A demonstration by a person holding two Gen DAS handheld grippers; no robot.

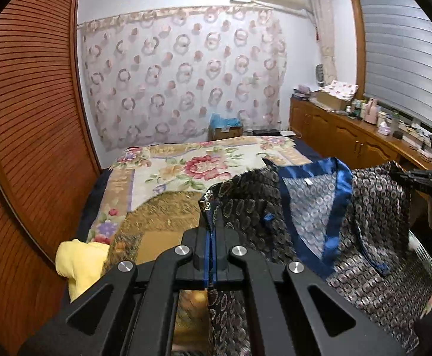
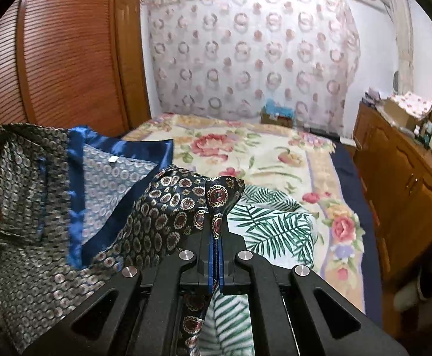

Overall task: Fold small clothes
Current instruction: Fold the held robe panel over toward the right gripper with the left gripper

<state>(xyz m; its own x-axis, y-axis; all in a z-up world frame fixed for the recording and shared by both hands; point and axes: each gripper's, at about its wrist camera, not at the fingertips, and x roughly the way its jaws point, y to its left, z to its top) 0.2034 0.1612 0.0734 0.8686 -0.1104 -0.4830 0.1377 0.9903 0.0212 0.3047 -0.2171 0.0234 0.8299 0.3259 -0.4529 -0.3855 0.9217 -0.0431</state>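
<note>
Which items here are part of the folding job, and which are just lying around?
In the job: patterned garment, pinched at each end by the left gripper and right gripper.

Lying about: yellow cloth, palm-leaf cloth, floral bedspread, dresser clutter.

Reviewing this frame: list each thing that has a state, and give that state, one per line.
Left gripper: shut on the patterned garment's edge.
Right gripper: shut on the garment's other edge.
Patterned garment: lifted above the bed, spread between the grippers, blue-trimmed neckline open, unfolded.
Yellow cloth: crumpled on the bed.
Leaf-print cloth: lying on the bed.
Window blind: lowered.
</note>
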